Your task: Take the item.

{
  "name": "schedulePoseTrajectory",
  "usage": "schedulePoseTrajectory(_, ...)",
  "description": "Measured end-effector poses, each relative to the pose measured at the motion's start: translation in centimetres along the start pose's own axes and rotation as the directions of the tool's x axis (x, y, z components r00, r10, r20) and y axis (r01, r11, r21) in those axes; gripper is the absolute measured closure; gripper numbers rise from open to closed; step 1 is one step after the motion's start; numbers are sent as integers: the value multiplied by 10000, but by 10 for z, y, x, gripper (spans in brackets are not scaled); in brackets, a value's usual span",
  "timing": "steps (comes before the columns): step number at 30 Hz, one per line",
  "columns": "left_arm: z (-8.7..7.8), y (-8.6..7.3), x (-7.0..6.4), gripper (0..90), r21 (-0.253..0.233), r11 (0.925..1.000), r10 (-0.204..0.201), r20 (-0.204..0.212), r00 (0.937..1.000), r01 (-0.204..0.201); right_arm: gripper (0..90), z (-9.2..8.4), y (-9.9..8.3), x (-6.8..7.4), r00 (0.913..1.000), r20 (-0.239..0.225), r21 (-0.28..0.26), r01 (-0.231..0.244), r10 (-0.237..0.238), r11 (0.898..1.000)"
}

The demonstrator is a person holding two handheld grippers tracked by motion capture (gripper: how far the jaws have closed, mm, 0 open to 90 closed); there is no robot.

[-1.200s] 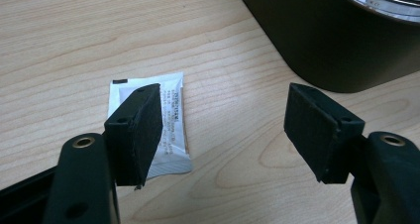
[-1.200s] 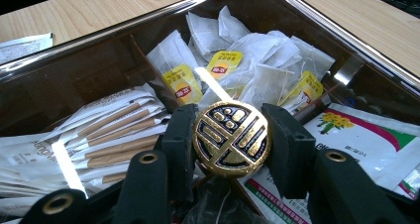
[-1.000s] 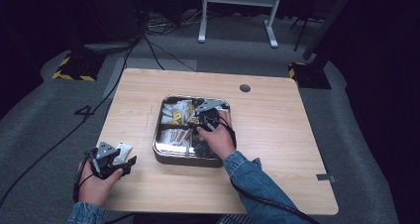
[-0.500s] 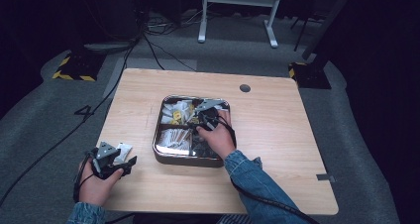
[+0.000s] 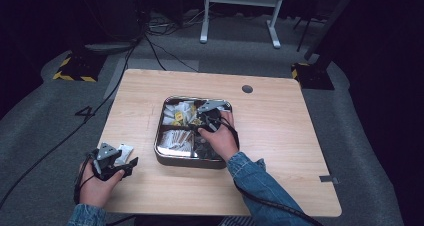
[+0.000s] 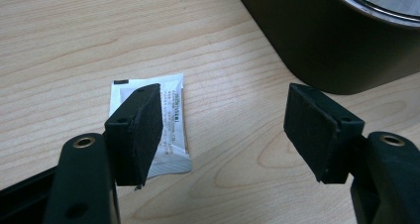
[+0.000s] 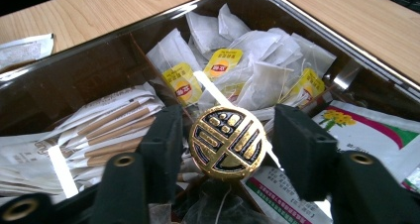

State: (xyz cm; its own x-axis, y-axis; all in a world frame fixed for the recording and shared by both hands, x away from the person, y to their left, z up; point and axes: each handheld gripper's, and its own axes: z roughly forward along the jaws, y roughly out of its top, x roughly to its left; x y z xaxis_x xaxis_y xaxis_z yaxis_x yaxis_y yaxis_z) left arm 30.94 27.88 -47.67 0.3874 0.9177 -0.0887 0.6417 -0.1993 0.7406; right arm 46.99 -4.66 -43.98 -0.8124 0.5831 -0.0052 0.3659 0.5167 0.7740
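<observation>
Change: right gripper [image 7: 225, 147] fingers have just been opening; a round gold-and-black knob [image 7: 228, 141] stands between them, with a gap showing on the right side and the left finger close against it, so the grip looks let go or nearly so. Both hands sit where they were.
Right gripper: over the middle of the tray [image 5: 162, 155], pointing down at the knob; it probably caps the divider cross, which would explain a central hold.
Left gripper: fingers wide [image 5: 131, 164], holding nothing, low over the surface [image 5: 280, 136] at the near left, likely parked while the other hand works.
Packet: small white sachet [image 6: 171, 127] flat on the surface just left of the tray, partly under the left finger [image 6: 141, 135] of the left gripper; contact cannot be told.
Tray: square metal, four compartments, centre of the surface.
Far-left compartment: tea bags [image 7: 257, 80] with yellow tags.
Near-left compartment: paper stick packets [image 7: 106, 127].
Right side: a printed flower pouch [image 7: 366, 130] and darker items, unclear.
Judgement: sorting packets into compartments seems under way; the loose sachet is probably next.
</observation>
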Motion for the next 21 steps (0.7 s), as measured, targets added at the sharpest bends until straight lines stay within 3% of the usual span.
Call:
schedulePoseTrajectory(4,0,0,0,320,0,10000,-1,-6,10000,1,395,-5,2,-2,9999,-98,5,-40,40,10000)
schedulePoseTrajectory(14,-1,0,0,320,-21,10000,-14,4,10000,14,372,-27,3,-11,9998,87,-328,-175,178,9993)
schedulePoseTrajectory(21,-2,0,2,319,3,10000,-37,-20,10000,37,368,-54,0,-20,9994,279,-565,-197,213,9982)
